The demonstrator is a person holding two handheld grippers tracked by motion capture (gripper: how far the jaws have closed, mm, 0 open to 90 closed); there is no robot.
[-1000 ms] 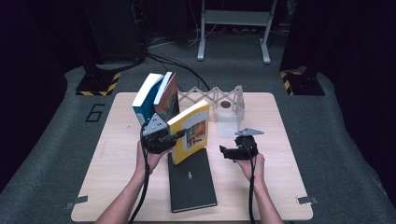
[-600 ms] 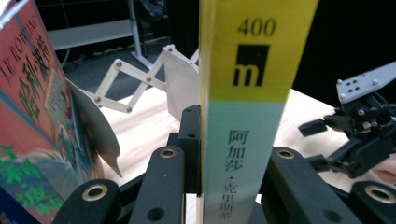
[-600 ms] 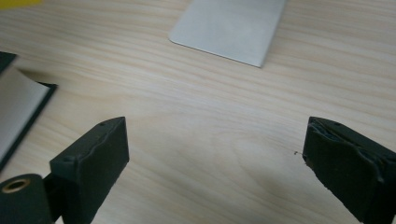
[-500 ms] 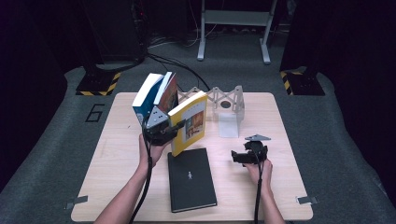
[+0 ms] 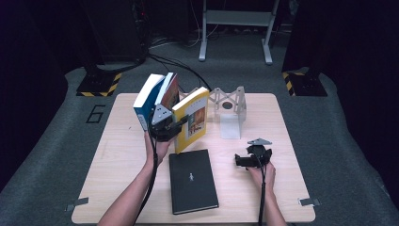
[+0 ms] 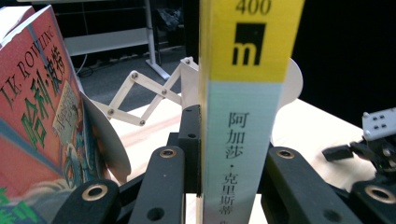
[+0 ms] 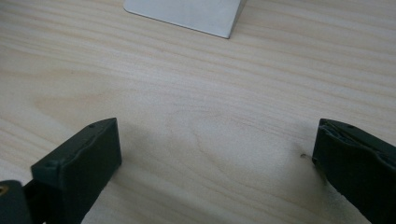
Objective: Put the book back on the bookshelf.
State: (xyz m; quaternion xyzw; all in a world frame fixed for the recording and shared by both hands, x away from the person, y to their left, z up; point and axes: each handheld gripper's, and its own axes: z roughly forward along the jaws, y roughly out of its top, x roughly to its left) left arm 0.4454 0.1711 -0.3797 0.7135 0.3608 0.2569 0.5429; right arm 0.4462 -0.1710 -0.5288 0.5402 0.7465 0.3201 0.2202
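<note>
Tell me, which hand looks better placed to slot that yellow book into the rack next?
Probably the left. The left gripper is already clamped on the yellow book, held upright beside the red book in the expanding rack. The right gripper is open, low over the table, holding nothing.

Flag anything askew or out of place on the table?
The yellow book is tilted, held off the table in the left gripper, not standing with the blue book and red book. A black book lies flat. Nothing is spilled or visibly damaged.
</note>
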